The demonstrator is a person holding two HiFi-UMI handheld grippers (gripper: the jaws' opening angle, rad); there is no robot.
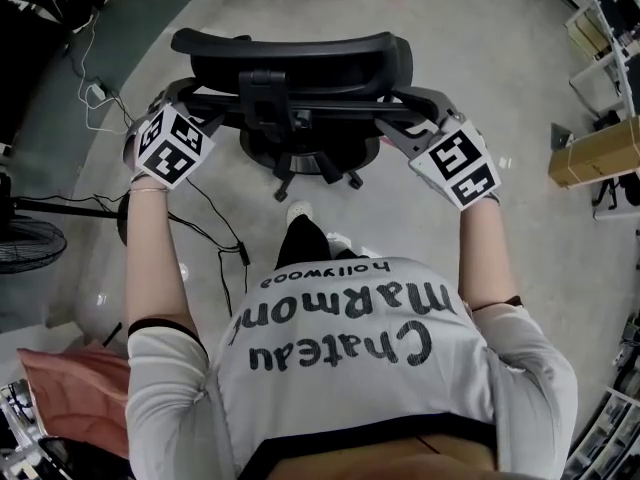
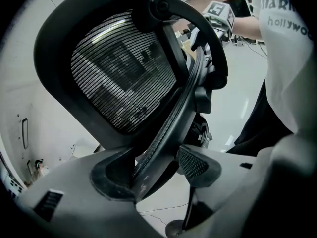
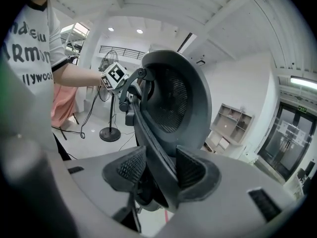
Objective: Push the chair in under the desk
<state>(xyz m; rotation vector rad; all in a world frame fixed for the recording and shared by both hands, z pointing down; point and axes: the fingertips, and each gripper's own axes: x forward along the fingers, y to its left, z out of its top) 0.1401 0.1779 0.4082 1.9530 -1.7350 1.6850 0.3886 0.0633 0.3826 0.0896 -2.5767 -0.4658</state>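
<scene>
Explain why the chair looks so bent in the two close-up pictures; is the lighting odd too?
Left gripper view: a fisheye lens bows the chair and darkens the corners. Right gripper view: same bulge, ceiling lights show as bright spots. Head view: sharp, evenly lit, the floor curving at the edges.

Head view: the camera sits above the person and faces steeply down. It takes in the shirt (image 1: 350, 358), both forearms and the whole back of the chair (image 1: 290, 63) from behind, at middle range, with the floor (image 1: 480, 58) beyond.

Left gripper view: the camera rides on the left gripper (image 1: 198, 103) and looks along its jaws. It is very close, so the chair back fills the frame. It faces across towards the right gripper (image 1: 418, 120), seen at the upper right.

Right gripper view: mirrored set-up, equally close and tilted upward. It shows the ceiling (image 3: 188, 4), a fan (image 3: 110, 132) and the left gripper beyond the chair.

Shared: all three views show the chair's back frame and the shirt.
</scene>
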